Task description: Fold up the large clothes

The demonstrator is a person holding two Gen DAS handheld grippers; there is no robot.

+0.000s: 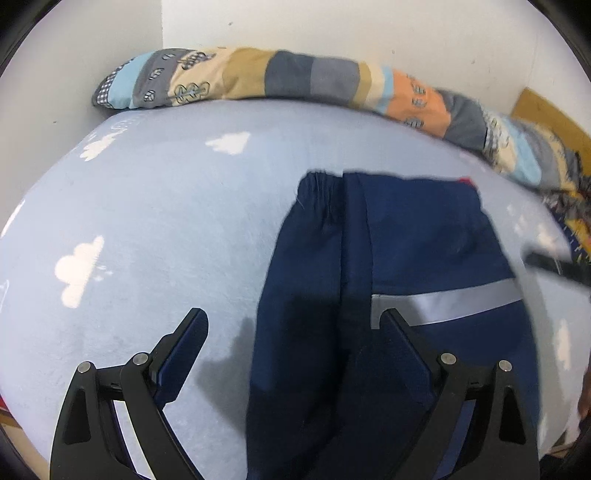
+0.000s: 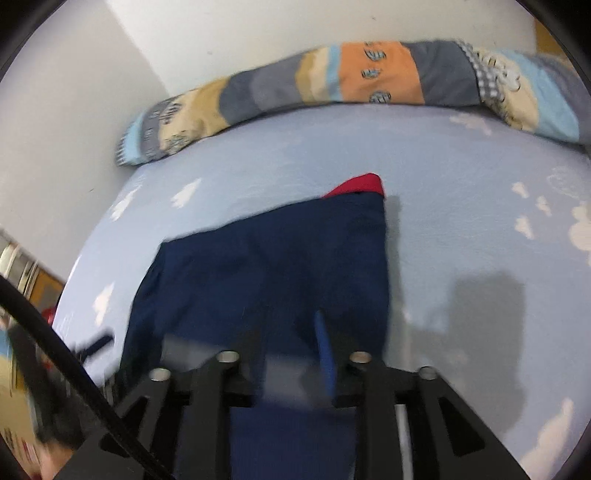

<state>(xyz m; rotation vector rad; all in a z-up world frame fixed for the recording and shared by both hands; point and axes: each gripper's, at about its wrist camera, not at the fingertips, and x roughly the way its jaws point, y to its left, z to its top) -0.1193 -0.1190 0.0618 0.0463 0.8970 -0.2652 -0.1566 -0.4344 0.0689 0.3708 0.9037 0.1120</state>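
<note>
Navy trousers [image 1: 388, 280] lie flat on the bed [image 1: 166, 221], long axis running from the grippers toward the pillow [image 1: 258, 77]. Left hand-held gripper [image 1: 295, 325] hangs spread wide over the near end. Right hand-held gripper [image 2: 291, 369], blurred, looks nearly closed, seemingly pinching navy cloth.

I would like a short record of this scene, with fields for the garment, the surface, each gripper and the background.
garment: navy garment with grey reflective stripe, lying on the bed
surface: light blue sheet with white clouds
left gripper: open, over the garment's left edge
right gripper: shut on navy garment
background: patchwork quilt along a white wall
</note>
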